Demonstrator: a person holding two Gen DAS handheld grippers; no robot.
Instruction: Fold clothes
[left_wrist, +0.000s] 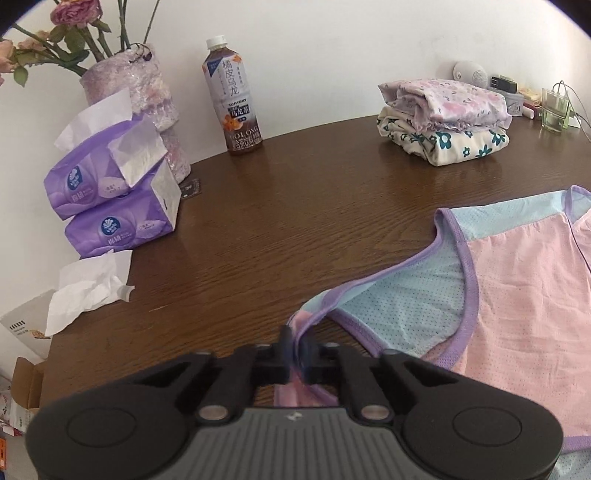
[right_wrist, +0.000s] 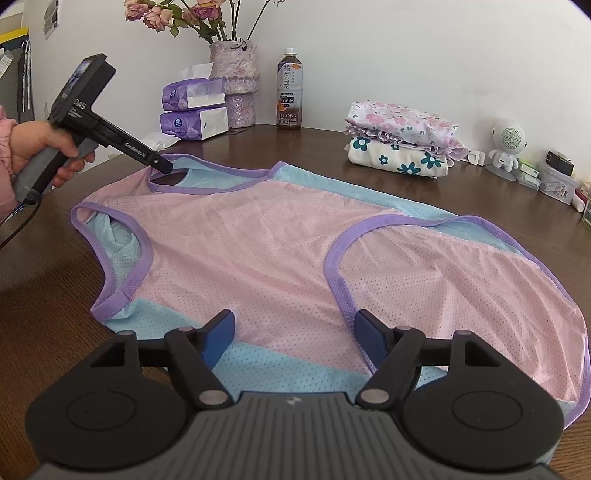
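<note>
A pink and light-blue mesh tank top (right_wrist: 258, 251) with purple trim lies spread on the brown wooden table (right_wrist: 48, 295). In the left wrist view my left gripper (left_wrist: 295, 354) is shut on a bunched shoulder strap of the tank top (left_wrist: 517, 288), which it holds slightly off the wood. The right wrist view shows the same left gripper (right_wrist: 165, 167) at the top's far-left strap, held by a person's hand (right_wrist: 37, 144). My right gripper (right_wrist: 295, 338) stands open just over the near edge of the top, fabric below its blue pads and nothing pinched.
Two folded floral garments (right_wrist: 402, 144) are stacked at the back right. A tea bottle (right_wrist: 290, 92), a vase of flowers (right_wrist: 236, 81) and purple tissue packs (right_wrist: 194, 110) line the back. A crumpled tissue (left_wrist: 88, 288) lies at the left edge. A white speaker (right_wrist: 506, 144) and clutter stand far right.
</note>
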